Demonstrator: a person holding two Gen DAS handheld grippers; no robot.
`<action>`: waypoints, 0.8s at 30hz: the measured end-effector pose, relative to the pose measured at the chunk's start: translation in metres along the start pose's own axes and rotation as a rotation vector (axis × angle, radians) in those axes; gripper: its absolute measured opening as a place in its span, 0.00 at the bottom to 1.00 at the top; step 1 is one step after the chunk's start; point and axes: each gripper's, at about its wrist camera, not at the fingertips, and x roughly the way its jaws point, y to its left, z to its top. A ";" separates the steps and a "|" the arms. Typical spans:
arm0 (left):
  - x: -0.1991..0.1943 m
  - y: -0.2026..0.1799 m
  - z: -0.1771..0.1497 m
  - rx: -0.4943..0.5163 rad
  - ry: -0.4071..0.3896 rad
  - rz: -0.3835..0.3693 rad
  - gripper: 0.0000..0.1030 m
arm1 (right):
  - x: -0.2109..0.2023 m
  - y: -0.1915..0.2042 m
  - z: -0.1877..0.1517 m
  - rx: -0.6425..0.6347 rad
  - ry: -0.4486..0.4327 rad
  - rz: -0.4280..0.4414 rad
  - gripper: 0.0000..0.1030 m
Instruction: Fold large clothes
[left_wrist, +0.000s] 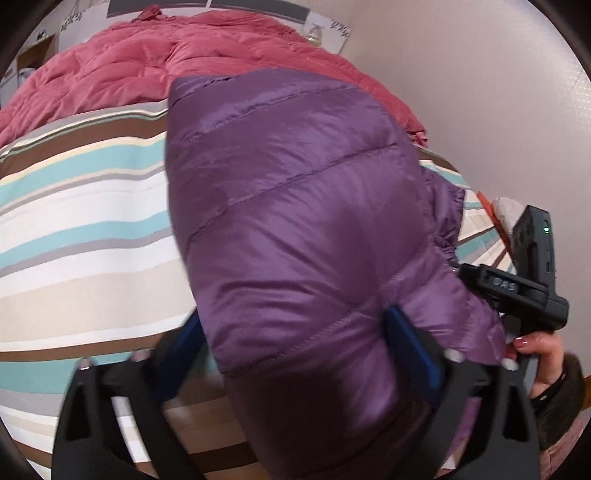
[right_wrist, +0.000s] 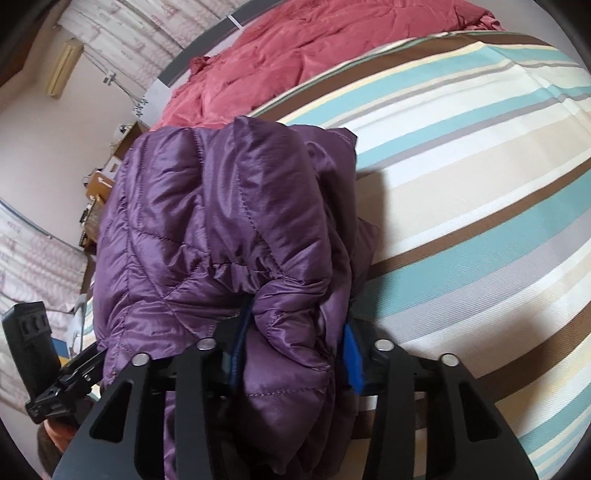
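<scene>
Grippers both clamped the purple puffer jacket (left_wrist: 295, 206): my left gripper (left_wrist: 295, 354) and right gripper (right_wrist: 291, 343). It hung over the striped bedsheet (left_wrist: 81, 206), red comforter (left_wrist: 147, 62) at the far end.

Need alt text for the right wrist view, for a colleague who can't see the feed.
The right gripper is clamped on a bunched fold of a purple quilted jacket, which lies on a striped bed cover. A red quilt lies farther back, and the left gripper's body shows at lower left.

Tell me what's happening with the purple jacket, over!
Left gripper and right gripper both shut on purple jacket. Jacket bunched over striped bedsheet. Red quilt beyond; nothing blocking.
</scene>
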 end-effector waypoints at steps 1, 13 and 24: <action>-0.002 -0.007 -0.001 0.035 -0.010 0.027 0.80 | -0.003 0.000 -0.001 0.001 -0.006 0.005 0.34; -0.029 -0.057 -0.007 0.259 -0.117 0.214 0.55 | -0.041 0.006 -0.015 -0.017 -0.120 0.060 0.21; -0.073 -0.064 -0.012 0.279 -0.217 0.231 0.50 | -0.078 0.039 -0.028 -0.054 -0.203 0.140 0.20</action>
